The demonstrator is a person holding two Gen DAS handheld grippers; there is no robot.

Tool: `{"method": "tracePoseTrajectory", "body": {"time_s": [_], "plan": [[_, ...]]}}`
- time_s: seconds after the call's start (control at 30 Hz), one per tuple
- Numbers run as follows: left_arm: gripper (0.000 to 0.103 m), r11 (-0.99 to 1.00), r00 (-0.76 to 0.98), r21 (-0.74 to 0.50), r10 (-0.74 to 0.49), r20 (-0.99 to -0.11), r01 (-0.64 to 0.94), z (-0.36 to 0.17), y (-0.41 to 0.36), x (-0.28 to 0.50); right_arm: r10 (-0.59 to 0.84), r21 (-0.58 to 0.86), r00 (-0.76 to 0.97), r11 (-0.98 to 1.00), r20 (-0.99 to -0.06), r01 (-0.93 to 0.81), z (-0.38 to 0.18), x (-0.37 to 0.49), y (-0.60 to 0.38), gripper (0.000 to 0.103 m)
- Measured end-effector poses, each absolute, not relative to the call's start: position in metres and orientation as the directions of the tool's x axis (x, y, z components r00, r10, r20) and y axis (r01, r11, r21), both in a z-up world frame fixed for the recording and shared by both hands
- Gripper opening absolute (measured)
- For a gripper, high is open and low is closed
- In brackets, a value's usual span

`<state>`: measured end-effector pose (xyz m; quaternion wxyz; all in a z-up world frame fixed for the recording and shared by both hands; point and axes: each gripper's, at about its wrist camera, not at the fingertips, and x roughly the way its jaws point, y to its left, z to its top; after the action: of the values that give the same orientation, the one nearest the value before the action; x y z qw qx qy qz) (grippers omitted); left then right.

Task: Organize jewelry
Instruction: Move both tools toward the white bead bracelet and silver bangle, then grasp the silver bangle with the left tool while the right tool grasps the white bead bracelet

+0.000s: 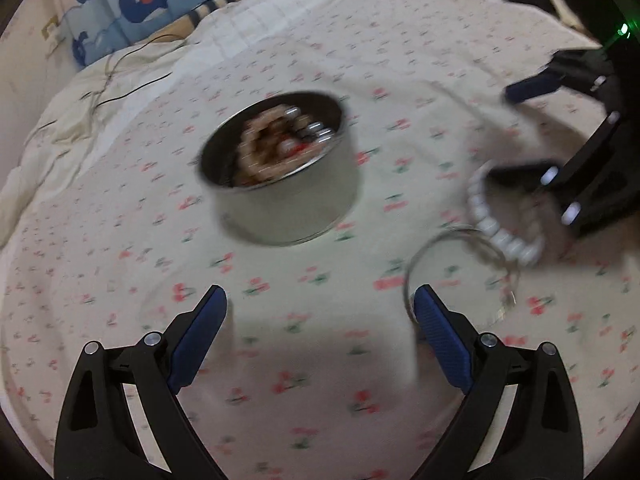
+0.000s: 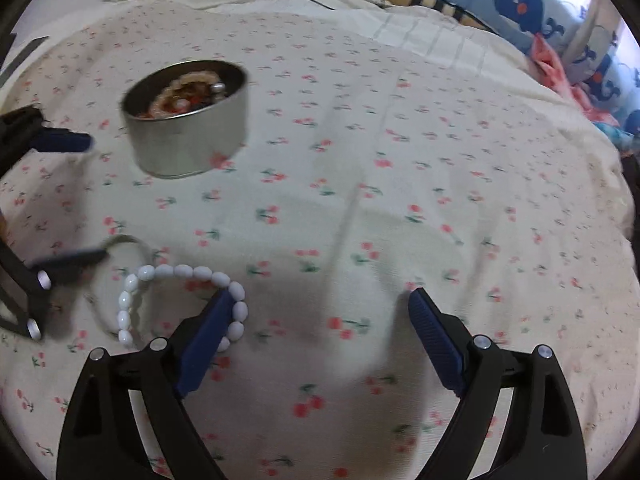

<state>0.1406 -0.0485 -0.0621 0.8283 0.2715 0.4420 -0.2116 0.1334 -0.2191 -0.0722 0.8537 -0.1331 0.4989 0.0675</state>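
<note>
Home bedroom: bed (image 2: 400,140) under cherry-print sheet, whale-pattern padded headboard (image 1: 136,4) behind, charging cables (image 1: 120,80) lying around.

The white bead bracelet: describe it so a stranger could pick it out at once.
On the cherry-print bedspread stands a round metal tin with jewelry in it. Nearer the camera in the right wrist view, beside the right gripper, lies the white bead bracelet. It is a loop of glossy white oval beads, unlike the thin plain wire bangle beside it.
</note>
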Motion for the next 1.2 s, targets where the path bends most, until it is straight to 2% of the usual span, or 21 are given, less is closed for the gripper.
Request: {"method": "tracePoseTrajectory", "body": {"time_s": [0.1,0.2,0.3,0.33,0.37,0.4,0.43,0.47,0.5,0.53,0.57,0.6,0.63,0.73,0.83,0.9,0.97,1.2], "plan": [[0.091,0.793,0.521,0.256,-0.09,-0.849,0.553,-0.058,-0.037,0.148,0.066,-0.083,0.496,0.959,-0.866,-0.272,-0.066,0.129,-0.221,0.085],[0.091,0.801,0.464,0.138,-0.189,-0.866,0.583,-0.053,-0.035,0.146,0.162,-0.027,0.483,0.932,-0.86,-0.361,-0.061,0.124,-0.208,0.085],[0.091,0.762,0.418,0.114,-0.217,-0.882,0.638,-0.064,-0.048,0.135,0.176,-0.017,0.448,0.919,-0.876,-0.393,-0.07,0.123,-0.201,0.085],[0.086,0.752,0.408,0.11,-0.224,-0.885,0.65,-0.067,-0.052,0.131,0.175,-0.016,0.444,0.919,-0.879,-0.394,-0.072,0.124,-0.2,0.082],[0.081,0.744,0.392,0.091,-0.24,-0.888,0.662,-0.068,-0.055,0.128,0.18,-0.012,0.444,0.918,-0.878,-0.396,-0.072,0.124,-0.2,0.079],[0.068,0.739,0.371,0.065,-0.259,-0.892,0.671,-0.067,-0.056,0.129,0.197,0.004,0.447,0.918,-0.873,-0.396,-0.07,0.125,-0.201,0.071],[0.05,0.737,0.351,0.037,-0.277,-0.894,0.675,-0.065,-0.054,0.13,0.22,0.029,0.446,0.917,-0.868,-0.397,-0.068,0.127,-0.203,0.061],[0.042,0.74,0.346,0.029,-0.279,-0.896,0.672,-0.062,-0.051,0.132,0.231,0.042,0.441,0.917,-0.867,-0.397,-0.068,0.127,-0.203,0.057],[0.022,0.745,0.347,0.032,-0.272,-0.897,0.667,-0.061,-0.047,0.134,0.226,0.04,0.436,0.918,-0.871,-0.396,-0.07,0.129,-0.203,0.048],[0.01,0.752,0.345,0.028,-0.269,-0.899,0.658,-0.059,-0.042,0.138,0.216,0.03,0.436,0.918,-0.874,-0.395,-0.072,0.13,-0.203,0.042],[0.006,0.763,0.341,0.014,-0.273,-0.9,0.647,-0.058,-0.036,0.142,0.221,0.035,0.432,0.917,-0.874,-0.398,-0.073,0.13,-0.203,0.037],[0.004,0.771,0.346,0.013,-0.271,-0.898,0.637,-0.057,-0.031,0.143,0.232,0.047,0.429,0.916,-0.873,-0.399,-0.071,0.131,-0.204,0.022],[0.004,0.78,0.351,0.008,-0.272,-0.896,0.626,-0.055,-0.026,0.145,0.248,0.066,0.421,0.914,-0.873,-0.401,-0.069,0.133,-0.205,0.013],[0.005,0.766,0.3,-0.063,-0.324,-0.897,0.64,-0.056,-0.016,0.153,0.229,0.047,0.408,0.911,-0.884,-0.409,-0.073,0.13,-0.202,0.013],[0.008,0.779,0.291,-0.07,-0.314,-0.904,0.623,-0.063,-0.018,0.157,0.204,0.006,0.425,0.906,-0.882,-0.423,-0.074,0.124,-0.197,0.013],[0.008,0.778,0.296,-0.053,-0.3,-0.907,0.626,-0.065,-0.02,0.153,0.218,0.019,0.434,0.908,-0.874,-0.419,-0.071,0.124,-0.198,0.008],[0.004,0.766,0.298,-0.047,-0.305,-0.905,0.641,-0.062,-0.022,0.149,0.233,0.032,0.458,0.914,-0.858,-0.405,-0.065,0.125,-0.2,0.008],[0.004,0.76,0.332,-0.065,-0.357,-0.873,0.647,-0.041,-0.019,0.151,0.302,0.107,0.506,0.92,-0.808,-0.377,-0.048,0.126,-0.207,0.008]]}}
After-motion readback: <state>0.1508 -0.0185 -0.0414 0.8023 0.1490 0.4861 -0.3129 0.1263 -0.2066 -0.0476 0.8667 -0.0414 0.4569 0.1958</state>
